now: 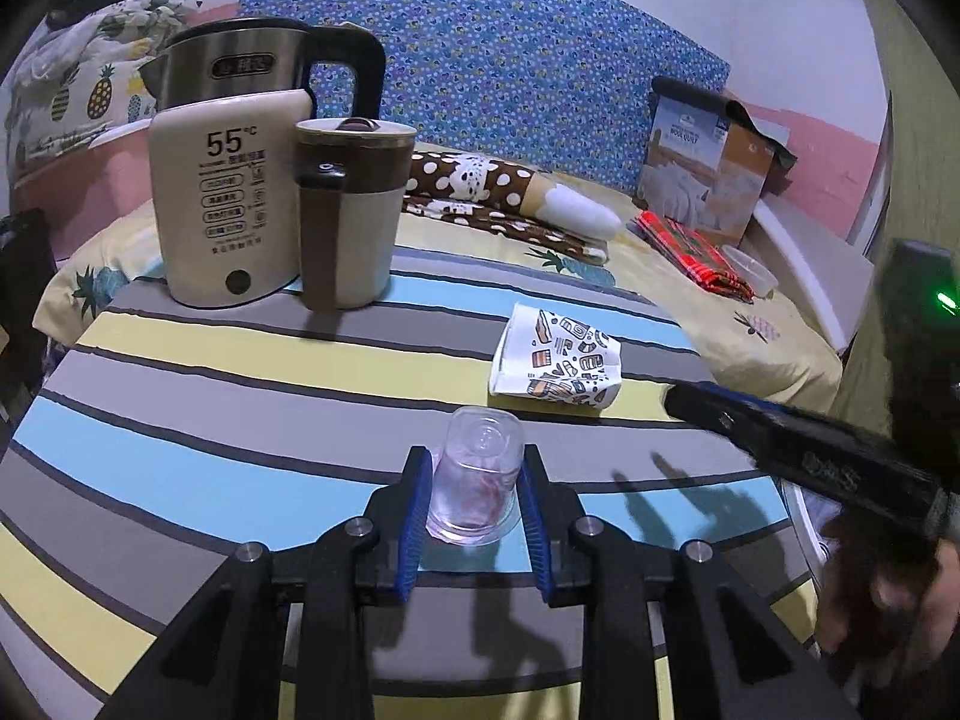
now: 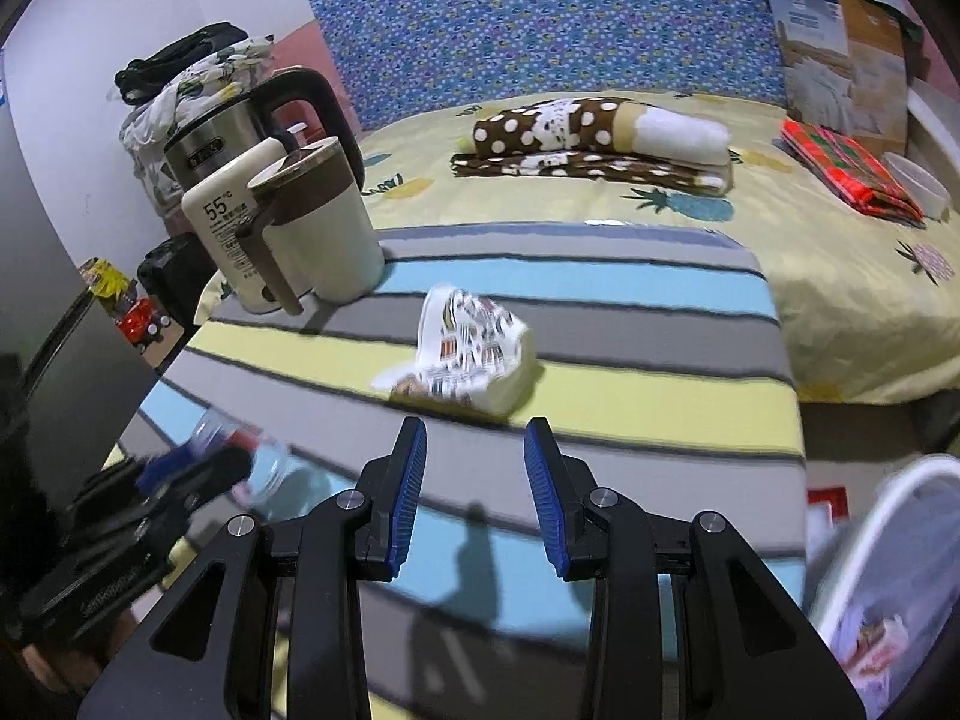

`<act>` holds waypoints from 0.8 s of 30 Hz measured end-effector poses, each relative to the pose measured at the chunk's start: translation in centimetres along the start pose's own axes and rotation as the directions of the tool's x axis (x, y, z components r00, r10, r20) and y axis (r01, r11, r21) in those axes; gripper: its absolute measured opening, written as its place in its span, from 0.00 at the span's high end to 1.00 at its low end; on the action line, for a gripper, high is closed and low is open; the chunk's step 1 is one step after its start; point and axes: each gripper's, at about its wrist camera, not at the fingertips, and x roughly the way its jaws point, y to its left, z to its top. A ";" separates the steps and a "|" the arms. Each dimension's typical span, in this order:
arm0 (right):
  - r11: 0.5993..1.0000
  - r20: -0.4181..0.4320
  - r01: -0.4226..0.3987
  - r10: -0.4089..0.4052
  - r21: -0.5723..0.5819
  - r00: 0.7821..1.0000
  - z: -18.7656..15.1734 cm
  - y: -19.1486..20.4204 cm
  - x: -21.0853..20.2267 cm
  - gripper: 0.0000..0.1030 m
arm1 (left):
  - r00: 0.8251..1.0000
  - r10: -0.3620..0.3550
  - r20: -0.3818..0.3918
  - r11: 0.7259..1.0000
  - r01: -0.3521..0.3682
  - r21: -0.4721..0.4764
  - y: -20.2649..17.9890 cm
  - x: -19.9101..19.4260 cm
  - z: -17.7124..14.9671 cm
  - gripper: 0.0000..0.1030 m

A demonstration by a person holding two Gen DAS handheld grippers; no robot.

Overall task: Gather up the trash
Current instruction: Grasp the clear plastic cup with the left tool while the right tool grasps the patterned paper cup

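The left hand-held gripper [image 1: 474,498] clamps a clear plastic cup [image 1: 474,486]; the right hand-held gripper [image 2: 475,474] gapes near crumpled printed paper [image 2: 474,354].

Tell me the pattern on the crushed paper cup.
White crushed paper cup with colourful doodle prints; clearest in the left wrist view.

We count one clear cup [image 1: 477,483], one paper cup [image 1: 555,360], one kettle [image 1: 264,69], two jugs [image 1: 222,204] [image 1: 351,213], one bin [image 2: 888,576].
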 end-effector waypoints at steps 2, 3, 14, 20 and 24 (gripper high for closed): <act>1.000 0.001 -0.001 0.001 -0.020 1.000 0.7 -0.1 1.0 0.62 | 1.000 -0.007 0.002 1.000 0.007 -0.007 0.4 -0.1 0.0 0.72; 1.000 -0.003 0.000 0.000 -0.027 1.000 0.9 -0.1 1.4 0.58 | 1.000 -0.006 0.002 1.000 0.006 -0.011 0.7 -0.2 -0.1 0.72; 0.993 -0.064 -0.018 0.011 -0.114 0.998 2.9 -0.6 5.7 0.43 | 1.000 -0.009 -0.009 0.999 0.009 -0.041 1.9 0.2 -0.4 0.72; 0.993 -0.113 -0.050 0.038 -0.107 0.993 2.6 -0.5 6.0 0.53 | 1.000 0.000 -0.024 0.999 -0.001 -0.050 2.1 0.9 -0.5 0.72; 0.994 -0.116 -0.052 0.041 -0.096 0.992 1.9 -0.1 5.2 0.65 | 0.999 0.001 -0.033 0.999 -0.002 -0.048 1.9 1.1 -0.5 0.72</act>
